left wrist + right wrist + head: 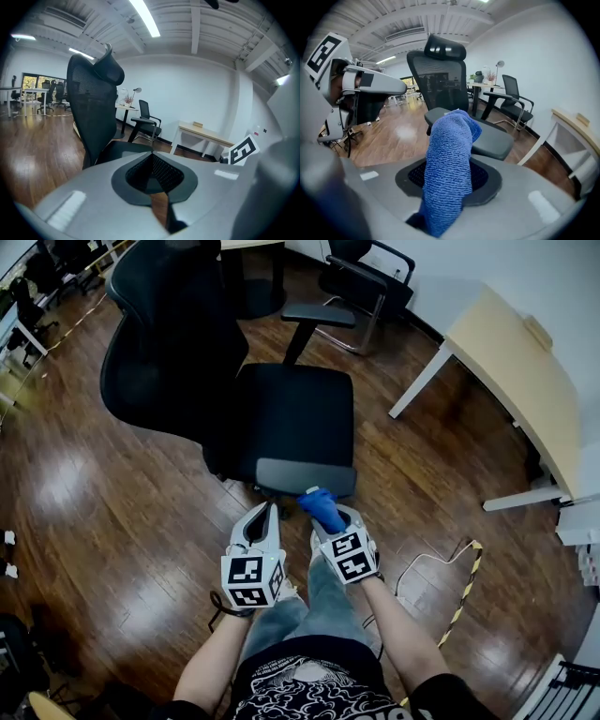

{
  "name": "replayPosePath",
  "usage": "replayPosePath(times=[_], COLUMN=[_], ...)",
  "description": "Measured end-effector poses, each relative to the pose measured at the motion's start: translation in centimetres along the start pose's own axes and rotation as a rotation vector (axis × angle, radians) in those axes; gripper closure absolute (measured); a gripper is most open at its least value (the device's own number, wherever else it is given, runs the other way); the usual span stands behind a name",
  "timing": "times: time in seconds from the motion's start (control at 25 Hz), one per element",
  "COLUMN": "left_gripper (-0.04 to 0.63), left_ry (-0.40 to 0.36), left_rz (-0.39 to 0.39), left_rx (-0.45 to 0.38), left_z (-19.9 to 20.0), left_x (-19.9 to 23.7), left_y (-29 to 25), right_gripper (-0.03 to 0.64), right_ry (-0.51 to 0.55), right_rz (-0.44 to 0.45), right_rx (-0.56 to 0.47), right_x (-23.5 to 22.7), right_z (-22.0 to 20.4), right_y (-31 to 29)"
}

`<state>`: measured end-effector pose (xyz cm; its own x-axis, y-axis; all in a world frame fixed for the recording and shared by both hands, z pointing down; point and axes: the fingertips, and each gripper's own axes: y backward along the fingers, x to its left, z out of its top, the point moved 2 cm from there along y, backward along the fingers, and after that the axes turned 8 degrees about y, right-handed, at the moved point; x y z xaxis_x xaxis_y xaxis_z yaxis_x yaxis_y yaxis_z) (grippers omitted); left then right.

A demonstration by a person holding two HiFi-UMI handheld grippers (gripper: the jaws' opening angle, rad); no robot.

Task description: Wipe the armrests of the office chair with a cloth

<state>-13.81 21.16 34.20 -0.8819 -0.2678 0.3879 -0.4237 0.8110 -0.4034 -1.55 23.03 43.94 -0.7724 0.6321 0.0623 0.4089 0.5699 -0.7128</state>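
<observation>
Over the brown floor [112, 521], mid-frame, we pinched the cloth [321, 505] in our right gripper [332, 523] by the near armrest [291, 476]. Our left gripper [266, 515] had its jaws pressed together, empty. We thought both armrests were still left to wipe.

Blue cloth [322, 509] beside near grey armrest [305, 476]

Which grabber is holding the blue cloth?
The right gripper: the blue cloth is pinched between its jaws and sticks out in front. The left gripper has its jaws together with nothing between them.
</observation>
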Motion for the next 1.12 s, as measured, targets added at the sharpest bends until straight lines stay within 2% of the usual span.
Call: replayPosePath(times=[0.36, 0.68, 0.88, 1.04, 1.12], left_gripper=[0.592, 0.592, 0.592, 0.592, 0.592], left_ry=[-0.012, 0.015, 0.071, 0.105, 0.133], left_rz=[-0.070, -0.086, -0.037, 0.016, 0.043], left_rx=[0.024, 0.036, 0.016, -0.016, -0.042], left_z=[-1.1, -2.7, -4.0, -5.1, -5.6], left_x=[-2.7, -3.0, -1.5, 0.7, 1.8], left_y=[-1.6, -2.8, -3.1, -3.0, -3.0], right_gripper=[0.476, 0.476, 0.476, 0.476, 0.476], right_ry=[-0.066, -0.063, -0.020, 0.003, 0.001], right_rz=[-0.102, -0.125, -0.056, 0.026, 0.075], right_rx=[0.028, 0.038, -0.078, -0.225, -0.264], right_x=[-4.4, -6.0, -2.8, 1.2, 3.0], right_z=[-3.3, -4.0, -0.8, 2.4, 2.8], right_y=[3.0, 4.0, 4.4, 2.0, 0.1])
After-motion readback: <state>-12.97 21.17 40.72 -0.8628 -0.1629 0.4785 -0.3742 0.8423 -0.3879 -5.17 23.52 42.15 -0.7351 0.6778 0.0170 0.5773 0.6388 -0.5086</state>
